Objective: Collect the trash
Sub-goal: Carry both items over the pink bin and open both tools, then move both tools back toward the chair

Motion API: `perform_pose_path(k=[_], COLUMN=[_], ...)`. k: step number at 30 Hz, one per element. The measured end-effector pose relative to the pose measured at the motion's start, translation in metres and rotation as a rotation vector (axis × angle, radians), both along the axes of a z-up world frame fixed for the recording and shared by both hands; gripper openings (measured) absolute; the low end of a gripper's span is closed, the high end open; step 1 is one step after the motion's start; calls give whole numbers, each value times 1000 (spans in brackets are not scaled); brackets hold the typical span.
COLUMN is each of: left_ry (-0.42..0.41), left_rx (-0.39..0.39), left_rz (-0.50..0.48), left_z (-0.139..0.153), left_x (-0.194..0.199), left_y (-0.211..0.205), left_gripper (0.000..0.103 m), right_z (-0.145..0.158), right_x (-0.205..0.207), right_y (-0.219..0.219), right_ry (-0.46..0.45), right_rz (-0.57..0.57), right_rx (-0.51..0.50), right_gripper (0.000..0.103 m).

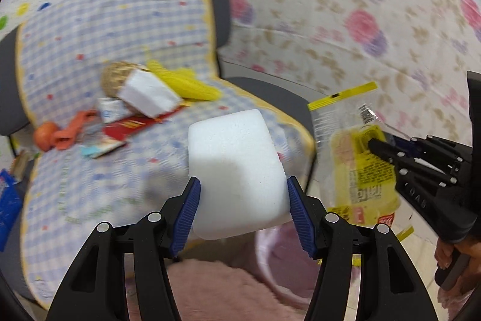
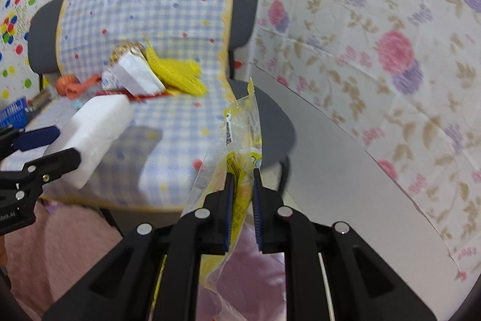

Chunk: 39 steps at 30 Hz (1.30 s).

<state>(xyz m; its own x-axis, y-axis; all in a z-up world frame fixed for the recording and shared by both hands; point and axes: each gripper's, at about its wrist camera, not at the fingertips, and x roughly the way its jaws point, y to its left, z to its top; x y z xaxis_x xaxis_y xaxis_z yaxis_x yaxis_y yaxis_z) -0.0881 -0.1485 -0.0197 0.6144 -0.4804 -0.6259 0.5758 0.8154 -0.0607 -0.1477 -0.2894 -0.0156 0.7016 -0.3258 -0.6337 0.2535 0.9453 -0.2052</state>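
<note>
My left gripper (image 1: 242, 194) is shut on a white foam block (image 1: 234, 167) and holds it in the air over the chair's front edge; the block also shows in the right wrist view (image 2: 90, 128). My right gripper (image 2: 243, 176) is shut on a yellow and clear plastic wrapper (image 2: 240, 146), which hangs from it; the wrapper shows in the left wrist view (image 1: 357, 158) to the right of the block. A pile of trash lies on the chair seat: another white foam block (image 1: 147, 94), a yellow net (image 1: 183, 83), a red wrapper (image 1: 132, 125), an orange piece (image 1: 63, 134).
The chair (image 2: 168, 116) has a blue checked cover. A pink bin with a liner (image 1: 282, 263) stands below the grippers next to pink cloth (image 1: 216, 288). A blue basket (image 2: 12, 110) is at the left. Flowered sheets hang behind.
</note>
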Motion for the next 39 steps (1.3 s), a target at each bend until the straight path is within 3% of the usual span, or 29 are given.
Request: perform_pose_path(k=[10, 20, 23, 25, 26, 32, 39], left_ry=[41, 128, 157, 166, 168, 134, 92], left_rx=[44, 82, 88, 93, 97, 89, 60], left_rz=[-151, -204, -190, -180, -173, -105, -8], left_z=[-43, -78, -86, -89, -90, -76, -49], left_x=[-26, -14, -7, -3, -2, 6, 9], left_y=[-62, -91, -93, -93, -91, -71, -37], left_gripper=[61, 72, 81, 81, 81, 81, 81], right_z=[-39, -83, -97, -104, -106, -89, -41], right_x=[-43, -33, -24, -20, -19, -22, -33], right_y=[-22, -56, -63, -67, -67, -70, -67], right_ry=[66, 128, 147, 153, 153, 120, 23], right_rz=[-96, -103, -101, -100, -102, -121, -113], right_rx=[-30, 97, 119, 129, 128, 127, 175], right_gripper=[12, 13, 21, 41, 43, 43, 43])
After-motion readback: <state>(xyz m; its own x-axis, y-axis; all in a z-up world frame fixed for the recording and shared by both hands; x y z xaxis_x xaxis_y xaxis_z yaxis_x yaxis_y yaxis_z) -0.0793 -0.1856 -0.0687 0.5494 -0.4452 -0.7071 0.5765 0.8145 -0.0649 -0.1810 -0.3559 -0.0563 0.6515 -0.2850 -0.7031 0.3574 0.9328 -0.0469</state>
